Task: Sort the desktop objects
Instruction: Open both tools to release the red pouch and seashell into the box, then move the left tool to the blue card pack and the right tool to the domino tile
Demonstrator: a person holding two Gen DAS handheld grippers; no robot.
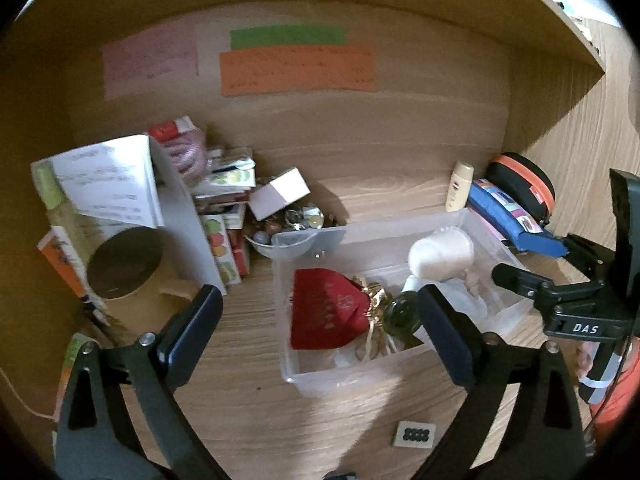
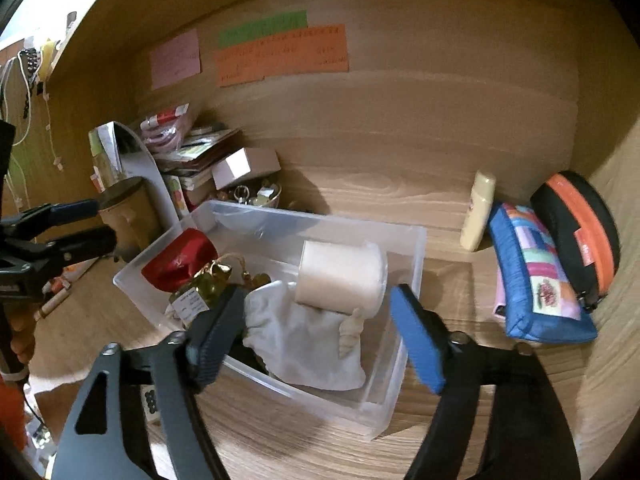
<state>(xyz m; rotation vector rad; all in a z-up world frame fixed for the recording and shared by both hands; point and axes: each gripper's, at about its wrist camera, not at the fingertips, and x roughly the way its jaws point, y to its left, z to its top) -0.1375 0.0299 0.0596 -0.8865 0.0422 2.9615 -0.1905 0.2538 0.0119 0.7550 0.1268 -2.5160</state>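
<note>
A clear plastic bin sits on the wooden desk. It holds a red pouch, gold trinkets, a white roll, a white cloth and a small shell. My left gripper is open and empty over the bin's near left. My right gripper is open and empty over the bin's near edge; it also shows at the right of the left wrist view.
Papers, boxes and a brown mug crowd the left. A bowl of trinkets stands behind the bin. A cream bottle, blue pouch and black-orange case lie at right. A small tile lies near.
</note>
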